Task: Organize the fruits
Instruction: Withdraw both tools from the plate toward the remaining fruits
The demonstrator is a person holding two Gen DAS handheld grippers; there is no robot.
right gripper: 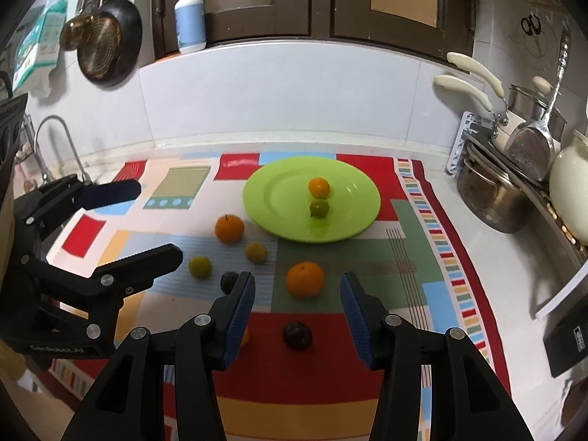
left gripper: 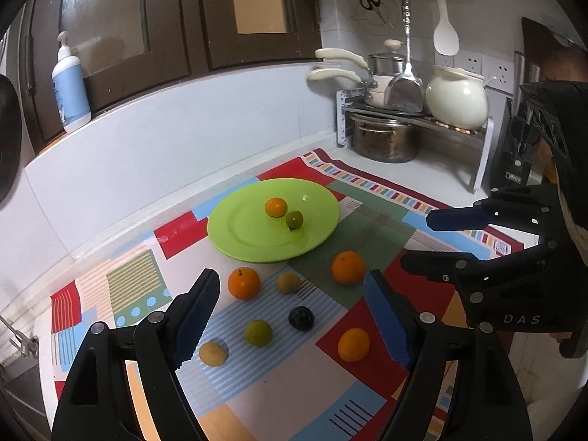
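Observation:
A green plate (left gripper: 242, 235) (right gripper: 272, 191) on the patterned mat holds a small orange (left gripper: 275, 207) (right gripper: 318, 187) and a green fruit (left gripper: 294, 219) (right gripper: 319, 208). Several loose fruits lie on the mat in front of it: oranges (left gripper: 244, 283) (left gripper: 347, 268) (left gripper: 353, 344), yellow-green fruits (left gripper: 258, 333) (left gripper: 288, 282) (left gripper: 212, 354) and a dark plum (left gripper: 301, 318). My left gripper (left gripper: 290, 316) is open and empty above them. My right gripper (right gripper: 297, 301) is open and empty, with an orange (right gripper: 305, 279) and a second dark plum (right gripper: 297, 335) between its fingers in view.
A rack with pots (left gripper: 386, 139), pans and a white jar (left gripper: 457, 97) stands at the back right. A soap bottle (left gripper: 70, 84) sits on the ledge. A faucet (right gripper: 55, 147) and sink are at the left. A black box (right gripper: 567, 338) lies at the right edge.

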